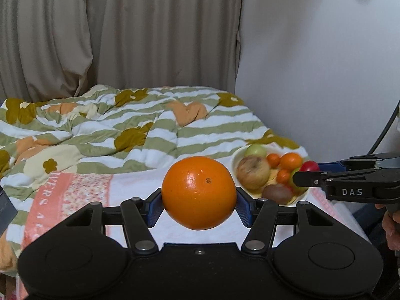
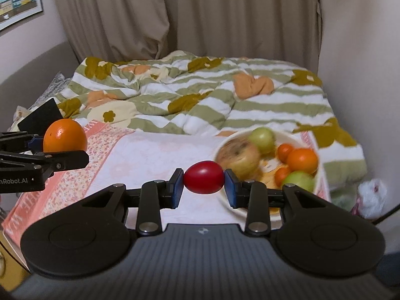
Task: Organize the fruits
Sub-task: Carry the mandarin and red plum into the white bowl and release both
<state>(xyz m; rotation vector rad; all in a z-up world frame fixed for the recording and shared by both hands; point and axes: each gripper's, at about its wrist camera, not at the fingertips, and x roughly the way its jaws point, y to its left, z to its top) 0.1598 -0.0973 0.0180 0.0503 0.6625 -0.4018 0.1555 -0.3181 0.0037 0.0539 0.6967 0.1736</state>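
- Fruits are split between a round white bowl (image 2: pixel 315 175) and the two grippers: the bowl sits on the bed near its right edge and holds a large yellowish-red apple (image 2: pixel 238 157), two green apples (image 2: pixel 263 135), several small orange citrus fruits (image 2: pixel 301 160) and, in the left wrist view, a brown kiwi (image 1: pixel 277 193).
- Left hand-held gripper (image 1: pixel 199 203) is clamped on a large glossy orange (image 1: pixel 198 192), blue pads pressed against both flanks, held in the air above the pale pink-and-white floral cloth (image 2: pixel 140 160) spread on the bed.
- Right hand-held gripper (image 2: pixel 203 183) is closed on a small smooth red oval fruit (image 2: pixel 203 177), carried just left of the bowl's near rim and apart from it.
- Progress, as a judgement: most fruit already lies in the bowl, while these two pieces are in the air. Whether they are going in or coming out cannot be told from these views.
- Room in the bowl looks tight. The pile is nearly level with the rim, so the big orange would likely have to rest on top.
- Open space: the cloth between the two grippers is bare and flat, giving easy room to move or set fruit down.
- Edges: the bowl stands close to the bed's right side, with a wall beyond; a rumpled green-and-white striped quilt (image 1: pixel 150 130) rises behind. The soft bedding could let the bowl tip if pressed.
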